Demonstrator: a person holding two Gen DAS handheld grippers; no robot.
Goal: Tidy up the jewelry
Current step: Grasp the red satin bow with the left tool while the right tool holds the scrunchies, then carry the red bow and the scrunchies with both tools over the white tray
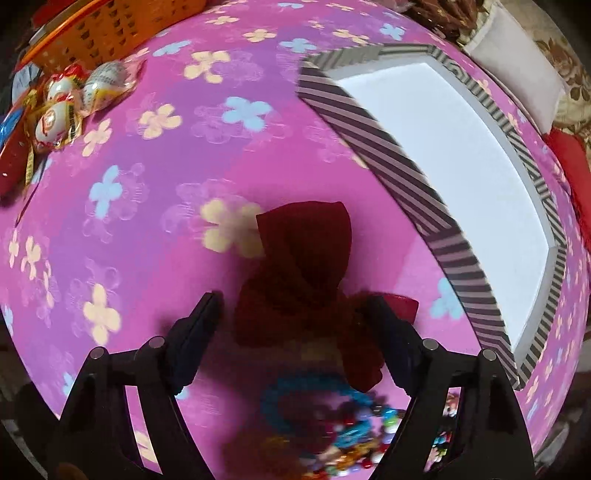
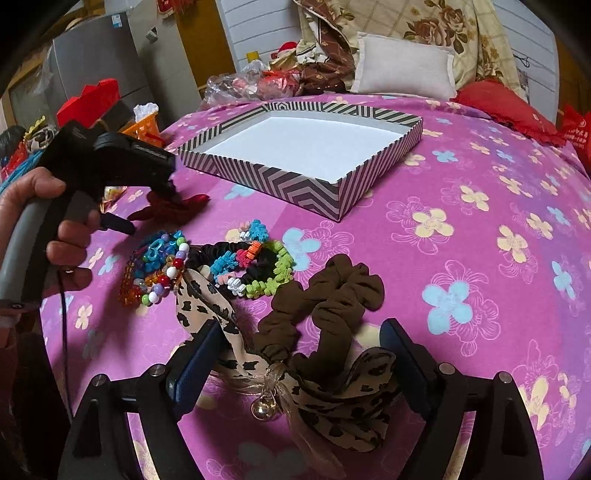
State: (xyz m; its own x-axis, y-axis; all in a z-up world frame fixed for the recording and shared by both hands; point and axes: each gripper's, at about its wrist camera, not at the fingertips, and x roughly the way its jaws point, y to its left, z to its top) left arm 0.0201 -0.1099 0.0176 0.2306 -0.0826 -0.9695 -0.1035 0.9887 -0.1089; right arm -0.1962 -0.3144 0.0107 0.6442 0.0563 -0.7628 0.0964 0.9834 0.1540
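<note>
A dark red fabric bow [image 1: 295, 280] lies on the pink flowered cloth [image 1: 155, 206], between the wide-open fingers of my left gripper [image 1: 295, 306]; it also shows in the right wrist view [image 2: 173, 208] under the left gripper [image 2: 147, 206]. Beaded bracelets [image 2: 159, 266], coiled hair ties [image 2: 255, 258], a brown scrunchie [image 2: 328, 306] and a leopard-print bow with a bell [image 2: 332, 398] lie in a loose pile. My right gripper [image 2: 299, 350] is open around the leopard bow and scrunchie end. A striped empty box [image 2: 306, 147] sits beyond; it also shows in the left wrist view [image 1: 443, 155].
An orange basket [image 1: 99, 29] and wrapped sweets [image 1: 74, 99] sit at the far left edge. A white pillow [image 2: 402, 66], floral bedding [image 2: 424, 22] and a red cushion [image 2: 506, 107] lie behind the box.
</note>
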